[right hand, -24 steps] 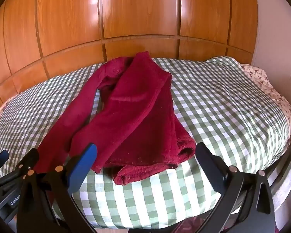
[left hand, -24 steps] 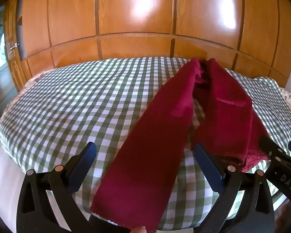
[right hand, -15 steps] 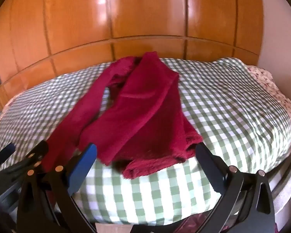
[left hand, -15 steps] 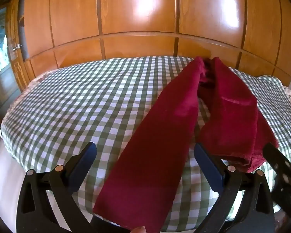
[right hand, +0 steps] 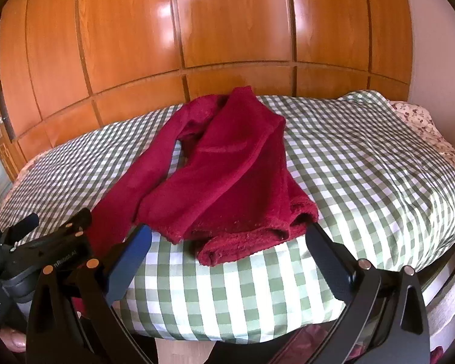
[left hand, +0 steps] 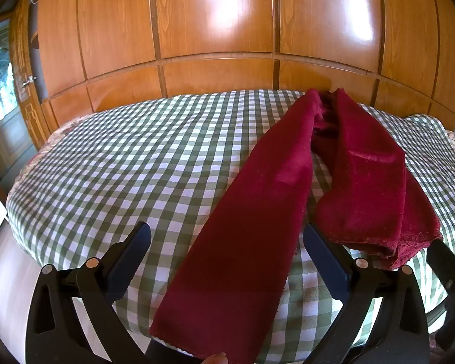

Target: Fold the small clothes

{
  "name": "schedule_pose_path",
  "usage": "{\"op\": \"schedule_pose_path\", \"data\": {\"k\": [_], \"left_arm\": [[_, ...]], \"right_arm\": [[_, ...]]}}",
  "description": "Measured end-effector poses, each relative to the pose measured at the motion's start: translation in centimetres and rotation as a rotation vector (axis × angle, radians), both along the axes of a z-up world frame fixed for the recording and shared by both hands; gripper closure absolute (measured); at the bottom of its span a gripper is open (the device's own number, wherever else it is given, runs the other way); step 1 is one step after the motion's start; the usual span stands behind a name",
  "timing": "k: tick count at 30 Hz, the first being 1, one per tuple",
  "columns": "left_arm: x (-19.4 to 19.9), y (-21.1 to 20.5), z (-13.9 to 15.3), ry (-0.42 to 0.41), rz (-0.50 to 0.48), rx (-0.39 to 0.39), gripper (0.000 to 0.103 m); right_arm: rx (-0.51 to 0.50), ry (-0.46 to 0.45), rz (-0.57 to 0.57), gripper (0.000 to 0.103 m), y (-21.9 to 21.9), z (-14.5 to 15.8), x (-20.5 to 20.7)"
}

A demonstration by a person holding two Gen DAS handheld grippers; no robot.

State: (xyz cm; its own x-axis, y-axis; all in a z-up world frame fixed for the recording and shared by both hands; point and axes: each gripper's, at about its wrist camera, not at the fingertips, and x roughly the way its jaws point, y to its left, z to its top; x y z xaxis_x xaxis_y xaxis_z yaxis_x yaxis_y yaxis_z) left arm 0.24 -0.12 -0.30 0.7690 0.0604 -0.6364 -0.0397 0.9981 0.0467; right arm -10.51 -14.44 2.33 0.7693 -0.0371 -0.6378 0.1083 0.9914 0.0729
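Trousers [left hand: 257, 227] flat on bed [left hand: 121, 166], just ahead of both tongs: left tongs [left hand: 226, 257], right tongs [right hand: 227, 257] gaping, empty.

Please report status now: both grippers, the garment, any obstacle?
Left gripper open, right gripper open, both empty. Dark red fleece pants lie unfolded on checkered bedspread. No obstacle.
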Motion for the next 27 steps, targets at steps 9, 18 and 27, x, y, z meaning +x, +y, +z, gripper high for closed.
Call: {"op": "schedule_pose_path", "data": {"k": [9, 18, 27], "left_arm": [[0.1, 0.1, -0.4, 0.011, 0.002, -0.001, 0.003], [0.3, 0.2, -0.7, 0.023, 0.005, -0.003, 0.003], [0.4, 0.3, -0.9, 0.039, 0.004, -0.008, 0.003]], "right_arm": [[0.026, -0.001, 0.029, 0.002, -0.1, 0.0, 0.4], [0.043, 0.005, 0.022, 0.002, -0.5, 0.0, 0.6], [0.046, 0.02, 0.015, 0.002, -0.7, -0.1, 1.0]]}}
